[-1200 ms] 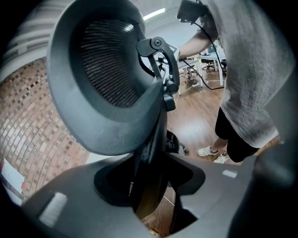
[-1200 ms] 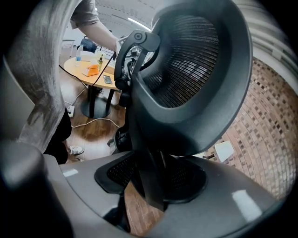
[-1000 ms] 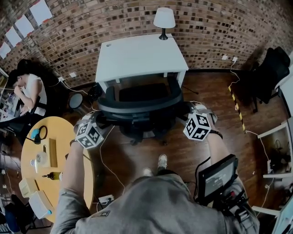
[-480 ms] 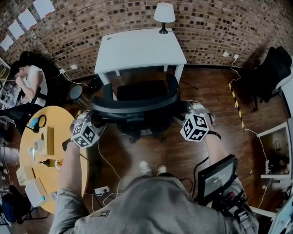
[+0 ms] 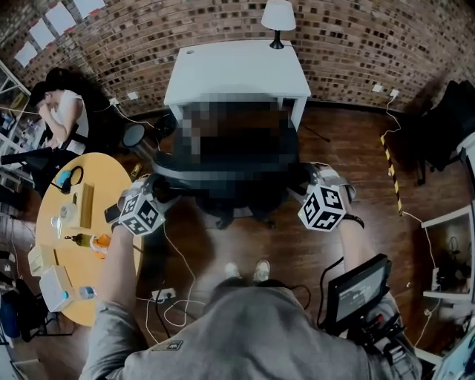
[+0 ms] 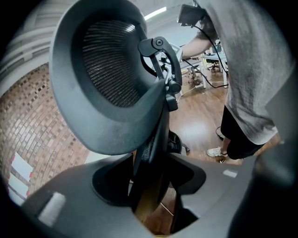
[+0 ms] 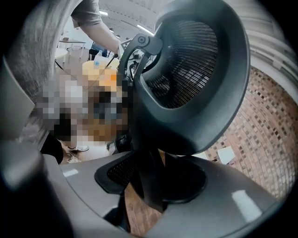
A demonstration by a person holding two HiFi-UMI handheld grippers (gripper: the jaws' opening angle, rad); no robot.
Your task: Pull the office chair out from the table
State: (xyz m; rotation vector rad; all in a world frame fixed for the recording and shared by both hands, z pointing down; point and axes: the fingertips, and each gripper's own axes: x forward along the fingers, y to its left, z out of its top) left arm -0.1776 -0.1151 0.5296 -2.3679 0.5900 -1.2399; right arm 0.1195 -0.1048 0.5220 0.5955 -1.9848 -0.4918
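Brick wall (image 5: 356,37) at the back, dark wood floor (image 5: 349,141) below, and tight against that wall stands the white table (image 5: 237,70). Right in front of it is the chair (image 5: 237,197), black, its back turned to the person holding the grippers. A mosaic patch covers the seat, so there's no telling how much of it sits under the table edge. Off to the left is the round table (image 5: 74,245), yellow and cluttered with small things, and a seated person (image 5: 67,115) beyond it by the wall.

Now the grip. The left gripper (image 5: 162,197) is on the left edge of the chair back, the right gripper (image 5: 303,185) on the right edge, level with each other. Both are clamped on. Each gripper view shows the grey back frame (image 6: 70,195) filling the space between jaws set wide, with the mesh headrest (image 6: 107,79) looming above on its strut.

Smallest of all, a white-shaded lamp (image 5: 278,16) stands at the table's far edge.
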